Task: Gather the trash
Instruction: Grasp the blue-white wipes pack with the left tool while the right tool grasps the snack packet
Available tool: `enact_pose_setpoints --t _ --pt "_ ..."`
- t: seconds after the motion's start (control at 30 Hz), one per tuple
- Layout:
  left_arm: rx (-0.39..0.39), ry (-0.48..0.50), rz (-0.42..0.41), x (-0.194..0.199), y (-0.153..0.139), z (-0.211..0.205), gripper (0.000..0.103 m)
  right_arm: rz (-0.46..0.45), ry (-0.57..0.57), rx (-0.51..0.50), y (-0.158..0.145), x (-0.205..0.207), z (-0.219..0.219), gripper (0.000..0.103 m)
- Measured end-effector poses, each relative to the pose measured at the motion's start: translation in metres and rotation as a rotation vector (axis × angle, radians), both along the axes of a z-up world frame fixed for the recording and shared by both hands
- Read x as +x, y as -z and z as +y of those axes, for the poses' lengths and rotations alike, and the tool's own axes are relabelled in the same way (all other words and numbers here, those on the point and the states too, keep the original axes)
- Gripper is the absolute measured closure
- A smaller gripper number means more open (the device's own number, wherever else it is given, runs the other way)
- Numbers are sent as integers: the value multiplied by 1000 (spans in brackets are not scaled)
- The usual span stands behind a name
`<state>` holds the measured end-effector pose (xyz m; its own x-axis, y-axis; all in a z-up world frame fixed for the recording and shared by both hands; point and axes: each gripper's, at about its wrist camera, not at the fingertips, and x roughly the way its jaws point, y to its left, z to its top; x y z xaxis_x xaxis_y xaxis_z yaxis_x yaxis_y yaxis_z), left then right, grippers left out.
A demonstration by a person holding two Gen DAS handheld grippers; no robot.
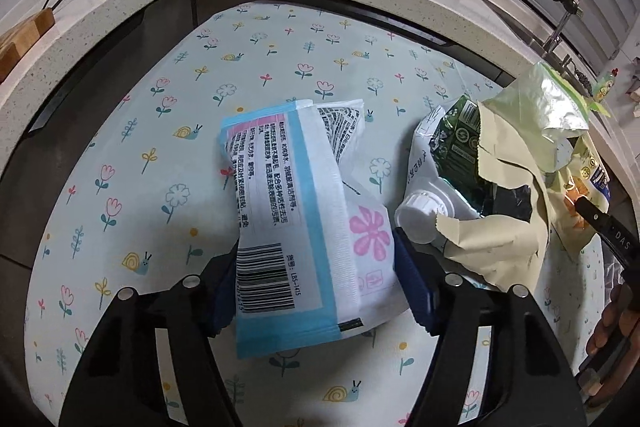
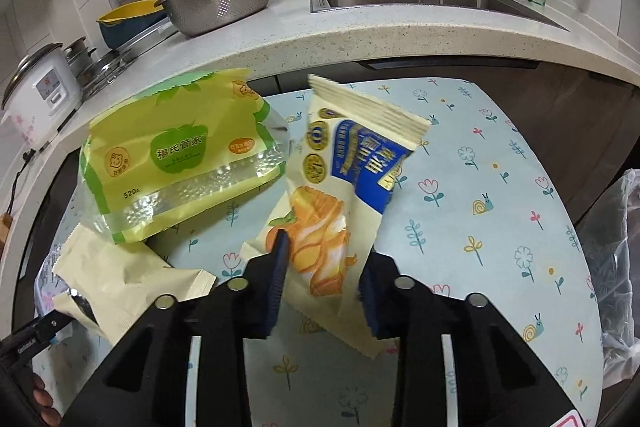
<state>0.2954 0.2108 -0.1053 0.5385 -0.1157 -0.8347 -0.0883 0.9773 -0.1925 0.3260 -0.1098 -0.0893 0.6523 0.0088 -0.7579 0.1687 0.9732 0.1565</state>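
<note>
Wrappers were light, thin, crinkly. Left gripper [image 1: 316,267] clasped the blue-white plastic wipes packet [image 1: 296,223] near its bottom; right gripper [image 2: 322,277] pinched the cream-and-blue snack wrapper [image 2: 340,195] toward six o'clock.

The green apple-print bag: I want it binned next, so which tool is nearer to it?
Right. The right tool grips the cream biscuit wrapper right beside the green apple-print bag. The left tool holds the blue-and-white packet, with other wrappers lying between.
</note>
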Motion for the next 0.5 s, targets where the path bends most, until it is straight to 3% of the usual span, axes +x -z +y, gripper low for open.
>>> enact_pose_setpoints --t 0.03,0.13,0.5 --pt "2 -2 -6 -2 -3 0 40 -1 -3 -1 -2 -3 0 94" --pt "10 -1 -23 -8 -13 -1 42 -11 0 14 -8 -16 -2 98" --pt "5 41 -114 -47 -63 -22 44 -86 43 41 -49 -71 -25 100"
